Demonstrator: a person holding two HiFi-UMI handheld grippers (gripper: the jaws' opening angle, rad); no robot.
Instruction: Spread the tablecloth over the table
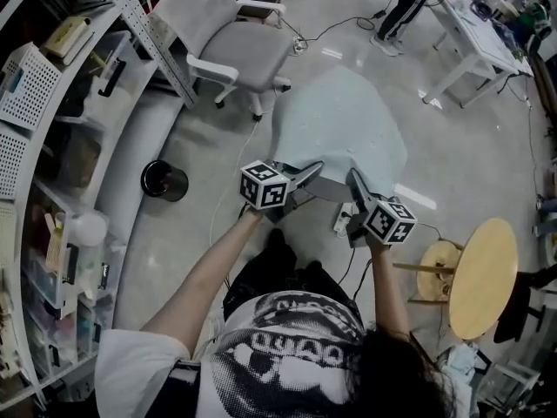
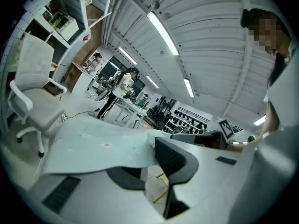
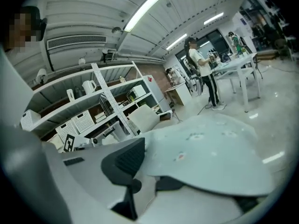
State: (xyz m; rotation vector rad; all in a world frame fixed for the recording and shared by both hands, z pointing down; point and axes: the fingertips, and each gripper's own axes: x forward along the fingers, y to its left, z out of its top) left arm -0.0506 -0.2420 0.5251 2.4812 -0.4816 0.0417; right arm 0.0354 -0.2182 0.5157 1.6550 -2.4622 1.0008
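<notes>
Far to the left of the left jaws stand the shelves (image 1: pixel 52 146). A black bin (image 1: pixel 164 179) sits on the floor nearer to them. A pale office chair (image 1: pixel 235 46) stands ahead of those jaws and to their left.

The left gripper (image 2: pixel 145 164) has its jaws apart, with floor showing through the gap. The near edge of the tablecloth (image 1: pixel 339 120) lies over one pad and reaches up to the other.

The pale blue-grey cloth spreads out ahead of both pairs of jaws, its near edge running from one pair to the other. What lies under it cannot be made out.

The right gripper (image 3: pixel 156 164) is also open. The cloth covers one of its pads, and the ribbed pad of the other jaw stands clear beside it.

A round wooden top (image 1: pixel 483 277) stands to the right of the right jaws.
</notes>
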